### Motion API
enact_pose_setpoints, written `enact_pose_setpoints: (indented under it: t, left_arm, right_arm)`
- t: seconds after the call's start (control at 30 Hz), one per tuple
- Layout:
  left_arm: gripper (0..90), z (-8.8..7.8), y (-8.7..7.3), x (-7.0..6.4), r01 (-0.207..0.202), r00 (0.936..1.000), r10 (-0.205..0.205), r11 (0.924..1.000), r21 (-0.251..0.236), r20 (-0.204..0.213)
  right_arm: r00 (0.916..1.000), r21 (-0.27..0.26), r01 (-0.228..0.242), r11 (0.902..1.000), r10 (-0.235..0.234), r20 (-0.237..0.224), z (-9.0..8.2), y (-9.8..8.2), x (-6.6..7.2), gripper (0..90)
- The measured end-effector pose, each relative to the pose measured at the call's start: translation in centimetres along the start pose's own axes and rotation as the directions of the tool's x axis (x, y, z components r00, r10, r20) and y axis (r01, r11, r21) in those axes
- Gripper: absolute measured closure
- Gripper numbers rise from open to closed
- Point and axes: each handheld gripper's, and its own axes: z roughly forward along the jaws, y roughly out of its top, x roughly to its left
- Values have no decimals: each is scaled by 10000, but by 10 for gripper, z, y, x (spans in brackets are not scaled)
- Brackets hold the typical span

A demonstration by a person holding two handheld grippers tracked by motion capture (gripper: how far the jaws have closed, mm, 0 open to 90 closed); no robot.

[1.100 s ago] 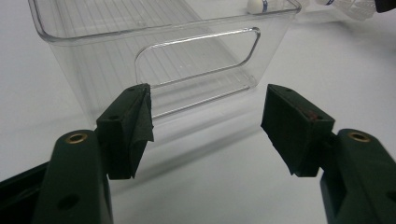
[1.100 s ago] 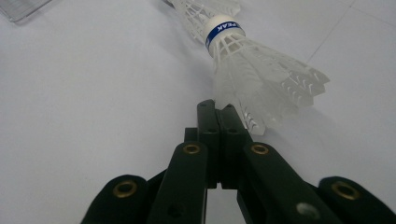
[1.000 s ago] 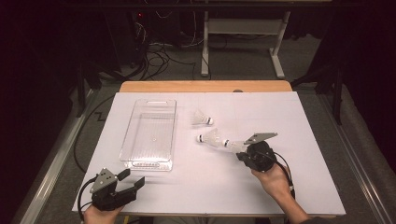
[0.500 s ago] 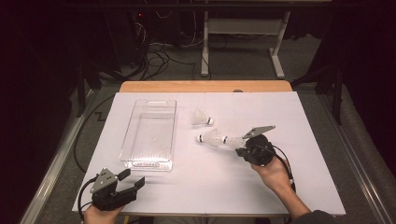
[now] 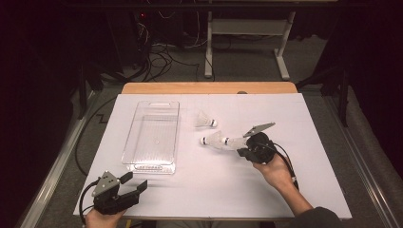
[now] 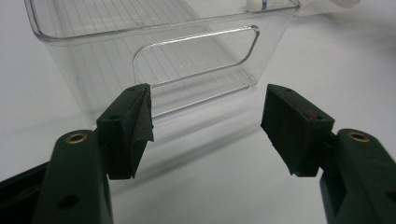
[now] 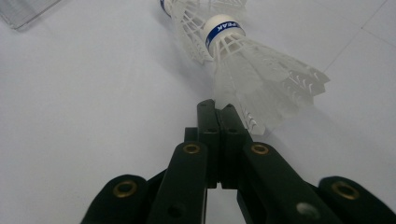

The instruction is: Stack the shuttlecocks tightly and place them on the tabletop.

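Three white shuttlecocks lie on the white table: one alone (image 5: 205, 120), and two in a line, the farther one (image 5: 211, 140) and the nearer one (image 5: 233, 141). The nearer one (image 7: 261, 70) has a blue band on its cork, and its skirt faces my right gripper (image 7: 217, 109). That gripper's jaws are shut together, and the skirt's edge lies against the right side of the tips. In the high view my right gripper (image 5: 243, 150) sits just right of that shuttlecock. My left gripper (image 5: 135, 185) rests open at the front left, facing the clear bin (image 6: 196, 56).
The clear plastic bin (image 5: 152, 135) lies lengthwise left of centre, with nothing in it. The table's front edge (image 5: 214, 216) runs close to both hands. Beyond the far edge are a wooden strip (image 5: 209, 88), cables and a stand on the floor.
My right gripper has edged a little up and left toward the two lined-up shuttlecocks. The left gripper and the shuttlecocks have stayed where they were.
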Motion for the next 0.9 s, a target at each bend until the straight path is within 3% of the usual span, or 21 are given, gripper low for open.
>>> enact_pose_setpoints:
  t: [0.9]
  left_arm:
    - [347, -1, 0, -1, -51, 10000, 52, 10000, -23, 41]
  right_arm:
    - [9981, 601, 462, 9971, -436, -447, 21, 23, 3, 900]
